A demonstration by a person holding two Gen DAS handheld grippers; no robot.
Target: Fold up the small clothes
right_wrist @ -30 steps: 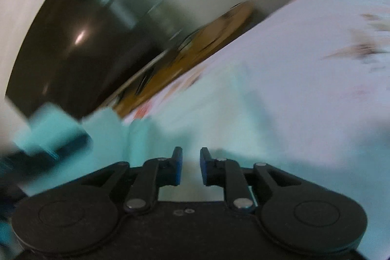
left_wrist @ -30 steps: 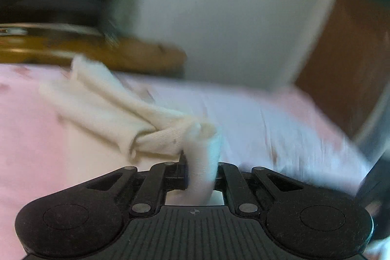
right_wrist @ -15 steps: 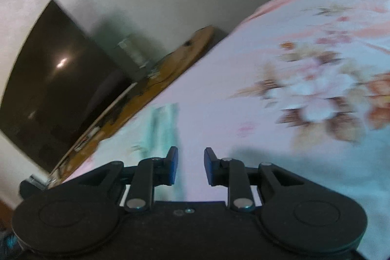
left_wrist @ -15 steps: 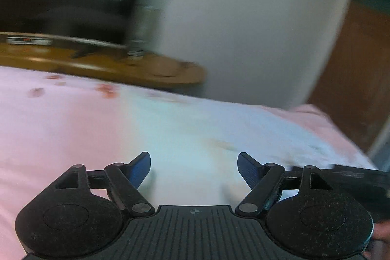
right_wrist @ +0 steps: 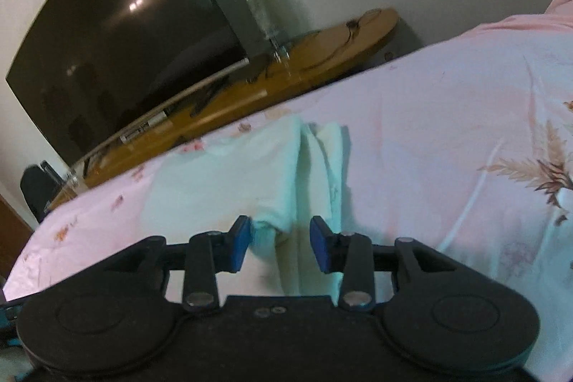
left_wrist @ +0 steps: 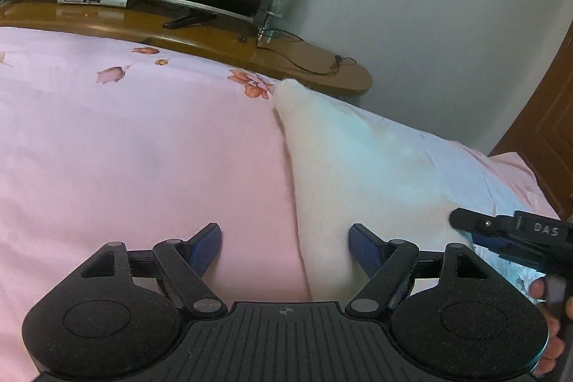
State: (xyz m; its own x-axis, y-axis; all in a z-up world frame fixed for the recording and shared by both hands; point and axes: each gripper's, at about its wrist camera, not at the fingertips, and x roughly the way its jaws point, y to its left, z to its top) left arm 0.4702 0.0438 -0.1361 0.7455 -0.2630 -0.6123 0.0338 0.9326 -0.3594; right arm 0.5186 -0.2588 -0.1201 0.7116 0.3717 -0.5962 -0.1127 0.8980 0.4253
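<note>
A small white garment (left_wrist: 343, 167) lies flat on the pink flowered bed sheet (left_wrist: 143, 149). My left gripper (left_wrist: 285, 240) hovers open and wide over the garment's near left edge, and its pads touch nothing. In the left wrist view, my right gripper (left_wrist: 476, 228) comes in from the right at the garment's near right side, with a person's hand (left_wrist: 546, 296) behind it. In the right wrist view, the garment (right_wrist: 229, 174) shows folds. My right gripper (right_wrist: 280, 235) has its jaws opening around a raised fold, which sits loose between the blue pads.
Beyond the bed's far edge stands a curved wooden TV bench (left_wrist: 222, 42) with a dark television (right_wrist: 118, 34), a clear glass vase (left_wrist: 283, 2) and a cable. A pale wall rises behind it. A brown door (left_wrist: 551, 117) is at the right.
My left gripper let go of the white garment, opened wide and dropped toward the bed. My right gripper swung over to the garment and its jaws spread.
</note>
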